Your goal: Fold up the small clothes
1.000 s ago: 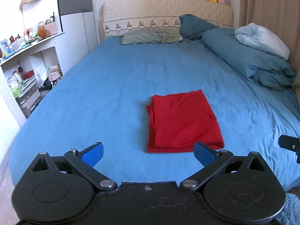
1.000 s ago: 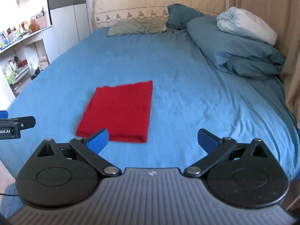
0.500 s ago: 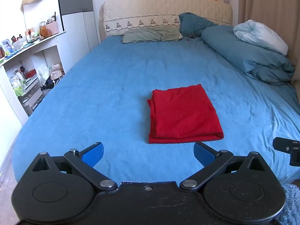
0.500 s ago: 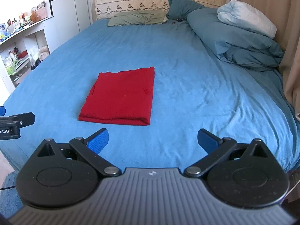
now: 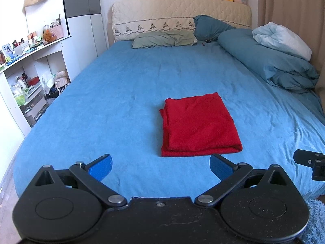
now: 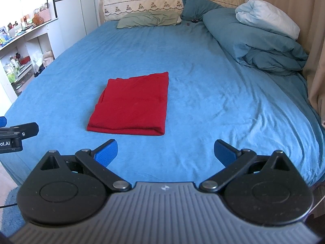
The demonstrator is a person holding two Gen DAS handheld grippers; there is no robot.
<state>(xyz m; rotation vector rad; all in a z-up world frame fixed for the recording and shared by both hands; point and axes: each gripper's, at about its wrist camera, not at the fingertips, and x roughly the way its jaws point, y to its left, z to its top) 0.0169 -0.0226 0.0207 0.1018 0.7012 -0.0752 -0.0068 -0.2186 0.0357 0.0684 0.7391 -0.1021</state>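
A red garment (image 5: 198, 125) lies folded into a flat rectangle on the blue bed sheet (image 5: 113, 105). It also shows in the right wrist view (image 6: 134, 103). My left gripper (image 5: 160, 166) is open and empty, held back from the garment's near edge over the foot of the bed. My right gripper (image 6: 165, 151) is open and empty, nearer than the garment and to its right. The tip of the right gripper shows at the left view's right edge (image 5: 310, 161); the left one shows at the right view's left edge (image 6: 18, 134).
A rolled teal duvet (image 5: 270, 65) with a white pillow (image 5: 282, 39) lies along the bed's right side. A green pillow (image 5: 164, 38) and the headboard (image 5: 180, 20) stand at the far end. White shelves (image 5: 30, 77) with clutter flank the left. A curtain (image 6: 316, 61) hangs right.
Both grippers have drawn back and up from the bed. The folded garment looks smaller and farther off and has not moved on the sheet.
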